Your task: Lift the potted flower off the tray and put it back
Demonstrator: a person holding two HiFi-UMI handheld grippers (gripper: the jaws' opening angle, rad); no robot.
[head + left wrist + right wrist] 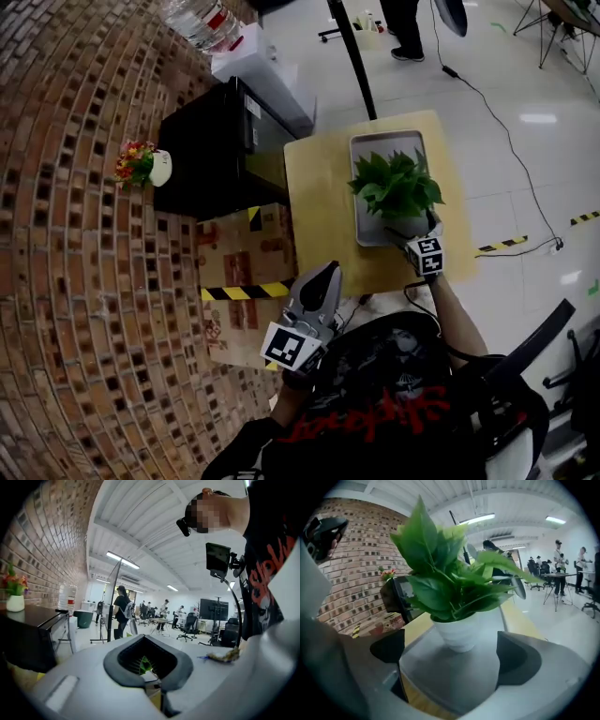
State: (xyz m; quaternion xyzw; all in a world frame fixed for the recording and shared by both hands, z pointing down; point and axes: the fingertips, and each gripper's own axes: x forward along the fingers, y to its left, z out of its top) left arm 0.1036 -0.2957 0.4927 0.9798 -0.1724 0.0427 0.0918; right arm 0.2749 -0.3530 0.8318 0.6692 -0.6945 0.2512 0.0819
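Spanning the middle of the head view, the pale wooden tabletop [319,187] carries a grey metal tray [384,145] on its right half, running from near the far edge back toward the near edge. The potted plant [396,187], green and leafy in a white pot [461,632], stands upright on the tray's near end.

The right gripper [412,234] sits low at the tray's near rim and points at the pot. Its fingers [518,658] are spread wide with only bare tray between them. The pot stands just ahead of them, on their line but untouched by either pad. The left gripper [319,281] hangs off the tabletop's near left corner, well apart from the tray, its jaws closed together on nothing.

As things lie, the plant rests on the tray and nothing grips it. Whether this is the reach before the lift or the letting-go after the return, the pictures alone cannot settle. If it is the reach, closing on the pot, raising it clear and setting it back are all left.
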